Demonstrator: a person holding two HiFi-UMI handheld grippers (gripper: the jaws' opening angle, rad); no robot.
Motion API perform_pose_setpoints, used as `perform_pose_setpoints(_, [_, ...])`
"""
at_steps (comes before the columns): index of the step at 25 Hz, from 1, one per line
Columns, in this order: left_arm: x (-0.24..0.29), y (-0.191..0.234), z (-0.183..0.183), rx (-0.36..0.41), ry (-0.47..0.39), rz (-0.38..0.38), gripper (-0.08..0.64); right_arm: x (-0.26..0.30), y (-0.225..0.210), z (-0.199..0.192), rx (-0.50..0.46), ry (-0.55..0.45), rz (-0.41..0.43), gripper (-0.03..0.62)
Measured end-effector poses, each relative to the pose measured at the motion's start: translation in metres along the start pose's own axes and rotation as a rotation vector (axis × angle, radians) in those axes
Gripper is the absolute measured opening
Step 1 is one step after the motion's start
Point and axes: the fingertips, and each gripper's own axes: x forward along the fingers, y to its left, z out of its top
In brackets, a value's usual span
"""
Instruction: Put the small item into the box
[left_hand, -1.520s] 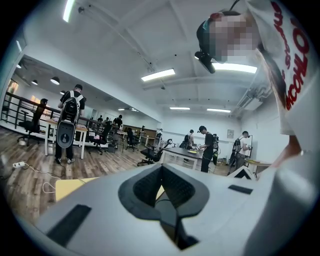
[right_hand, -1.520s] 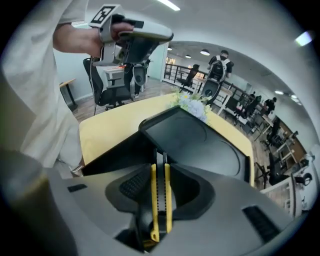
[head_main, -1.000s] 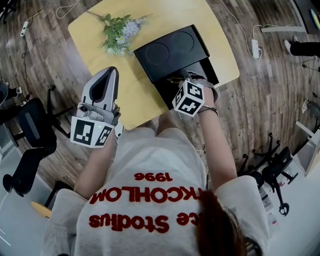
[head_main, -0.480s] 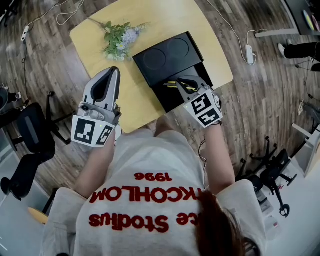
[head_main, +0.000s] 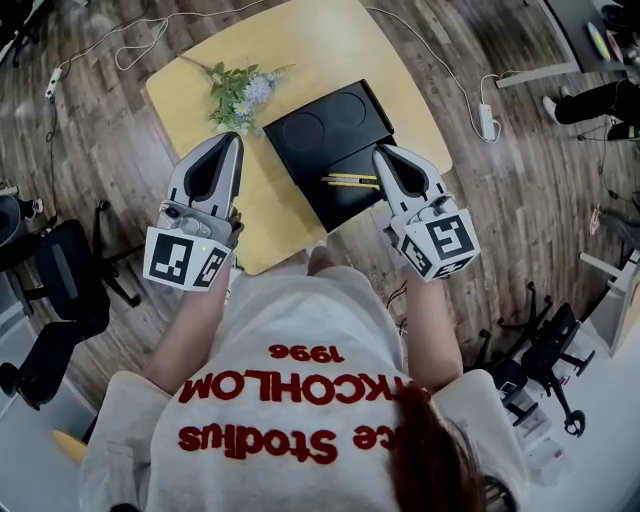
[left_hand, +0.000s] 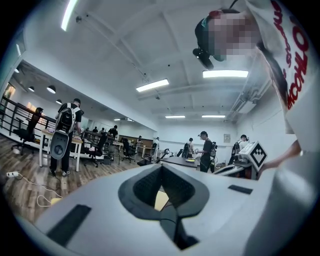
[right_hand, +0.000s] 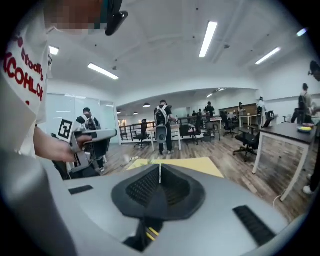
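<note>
A black box lies open on the yellow table, its lid resting beside it on the far side. A slim yellow and black item lies inside the box. My right gripper hovers just right of the box, shut, with nothing between its pads; in the right gripper view its tips meet in a thin line. My left gripper hangs over the table's near left edge, left of the box. Its jaws also meet, and they hold nothing.
A bunch of artificial flowers lies on the table beyond the left gripper. A black office chair stands on the wood floor at the left. A power strip with its cable lies on the floor at the right. People stand at desks in the background.
My right gripper has come up out of the box and back toward me, to the right, and its jaws have shut. The yellow and black item now lies uncovered in the box. The left gripper has barely moved.
</note>
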Motion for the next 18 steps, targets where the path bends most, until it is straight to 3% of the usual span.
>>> perform_pose_setpoints(12, [0.001,-0.013,0.042,0.056,-0.071,-0.018,0.006,-0.046,0.002,0.077,-0.047,-0.254,-0.121,0.009])
perform_pose_setpoints(18, [-0.003,-0.008,0.051,0.083,-0.098,0.011,0.006,-0.059,0.003,0.097,-0.102,-0.304,-0.176,0.009])
